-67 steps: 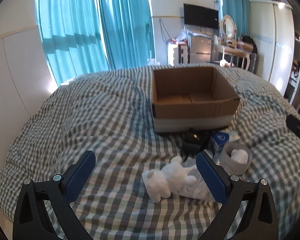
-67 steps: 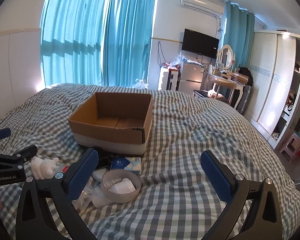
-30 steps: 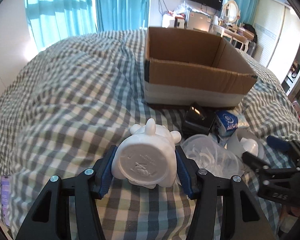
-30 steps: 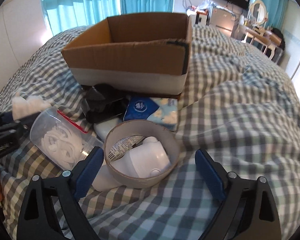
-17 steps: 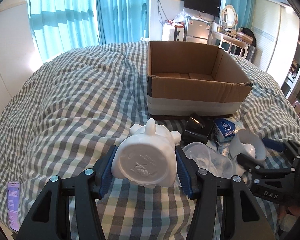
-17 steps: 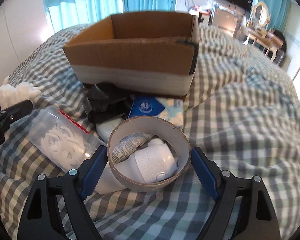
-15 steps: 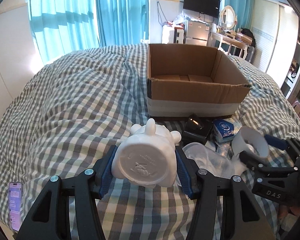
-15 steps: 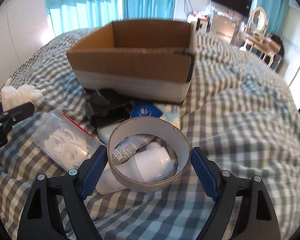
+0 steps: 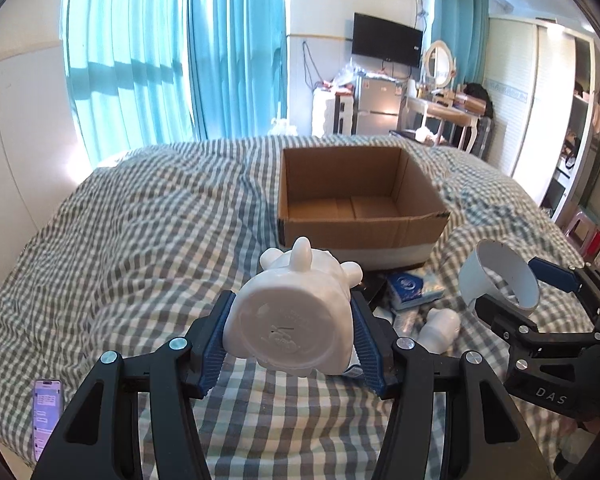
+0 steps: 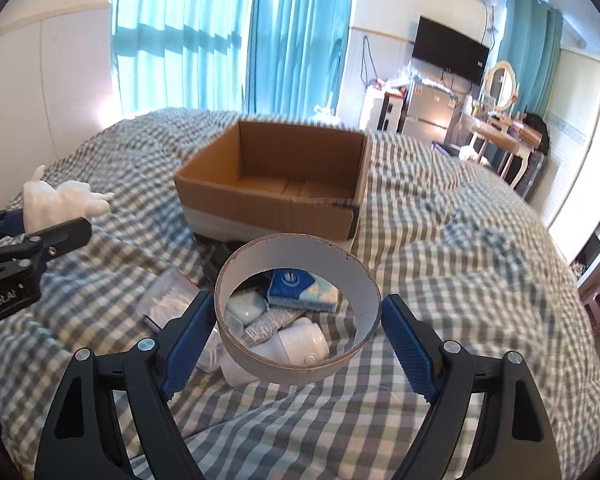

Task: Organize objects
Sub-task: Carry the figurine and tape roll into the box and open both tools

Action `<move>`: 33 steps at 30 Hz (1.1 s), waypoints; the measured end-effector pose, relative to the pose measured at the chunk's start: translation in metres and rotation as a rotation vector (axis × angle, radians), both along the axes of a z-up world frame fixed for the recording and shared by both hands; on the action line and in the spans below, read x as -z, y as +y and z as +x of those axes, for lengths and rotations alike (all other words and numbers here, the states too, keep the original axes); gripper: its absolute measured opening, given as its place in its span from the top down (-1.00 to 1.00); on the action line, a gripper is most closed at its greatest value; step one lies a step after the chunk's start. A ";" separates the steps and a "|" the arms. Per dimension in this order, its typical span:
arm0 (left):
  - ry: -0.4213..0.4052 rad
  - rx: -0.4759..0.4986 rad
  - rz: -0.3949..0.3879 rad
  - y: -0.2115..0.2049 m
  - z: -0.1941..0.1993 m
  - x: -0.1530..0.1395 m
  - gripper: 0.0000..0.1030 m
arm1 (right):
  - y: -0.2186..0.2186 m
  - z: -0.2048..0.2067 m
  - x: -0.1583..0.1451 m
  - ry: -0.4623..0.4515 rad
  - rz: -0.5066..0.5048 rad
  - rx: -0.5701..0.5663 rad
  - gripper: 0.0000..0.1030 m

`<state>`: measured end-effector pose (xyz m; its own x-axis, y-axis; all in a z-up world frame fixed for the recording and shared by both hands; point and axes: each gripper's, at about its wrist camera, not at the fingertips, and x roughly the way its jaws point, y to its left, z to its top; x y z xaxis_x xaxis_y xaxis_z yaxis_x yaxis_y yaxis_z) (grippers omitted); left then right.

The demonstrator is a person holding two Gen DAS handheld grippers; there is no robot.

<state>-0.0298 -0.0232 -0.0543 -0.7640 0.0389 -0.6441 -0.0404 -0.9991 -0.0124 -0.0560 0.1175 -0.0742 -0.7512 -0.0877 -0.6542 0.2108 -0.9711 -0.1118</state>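
Two wrist fisheyes, side by side, both looking down and forward across the bed.

The left wrist view sits just behind the left gripper, tilted down at the checked bedspread, with the cardboard box ahead, slightly right of centre. The right wrist view sits just behind the right gripper and sees the same box ahead, slightly left. Each catches the other gripper at its edge. Both share the box, the curtains, and the far wall, whose details look blurred at the rim.
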 end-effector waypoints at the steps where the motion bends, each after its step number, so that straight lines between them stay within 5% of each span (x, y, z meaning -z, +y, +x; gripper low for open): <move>1: 0.008 0.002 0.000 0.001 0.001 -0.004 -0.11 | 0.000 0.003 -0.005 0.012 0.002 -0.001 -0.64; 16: 0.092 0.049 -0.012 0.018 -0.036 -0.056 -0.11 | 0.001 -0.013 -0.078 0.140 0.017 -0.024 -0.63; 33: 0.074 0.068 -0.032 0.025 -0.190 -0.047 -0.11 | -0.011 -0.180 -0.103 0.125 0.010 -0.019 -0.63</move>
<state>-0.2201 0.0018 -0.0071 -0.8056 0.0729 -0.5880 -0.1082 -0.9938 0.0251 -0.2355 0.1069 0.0284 -0.8252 -0.0967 -0.5566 0.2130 -0.9658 -0.1479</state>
